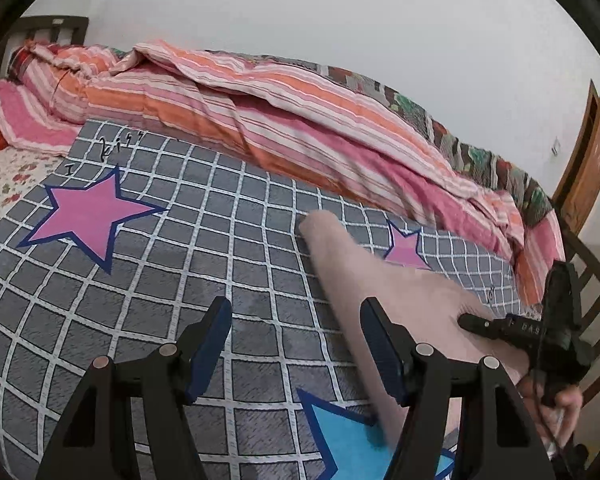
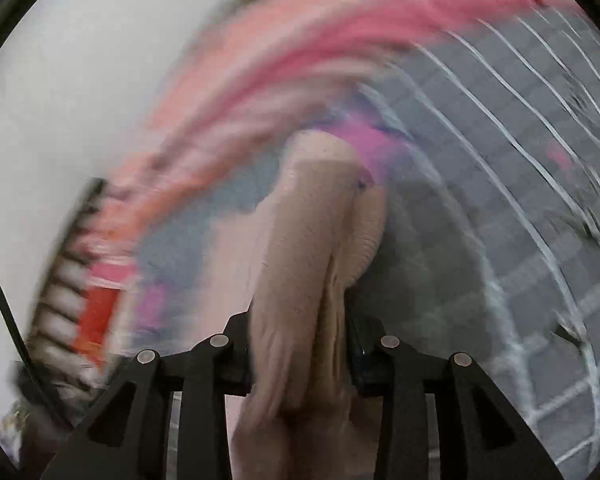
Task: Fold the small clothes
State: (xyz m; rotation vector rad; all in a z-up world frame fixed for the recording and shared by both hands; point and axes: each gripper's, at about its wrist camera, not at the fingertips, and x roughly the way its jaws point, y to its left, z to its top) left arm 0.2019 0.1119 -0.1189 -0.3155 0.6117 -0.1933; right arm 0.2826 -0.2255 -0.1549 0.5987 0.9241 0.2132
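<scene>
Your right gripper (image 2: pixel 300 344) clamps the beige garment (image 2: pixel 312 240), seemingly lifted off the bedspread (image 1: pixel 140 320); left gripper (image 1: pixel 296 320) gapes empty.

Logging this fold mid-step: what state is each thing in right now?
Left tool: open, empty, above the checked blanket.
Right tool: shut on the beige garment.
Beige garment: bunched between the pads, its far end stretched over the blanket.
Striped quilt: rumpled along the bed's far side.
</scene>
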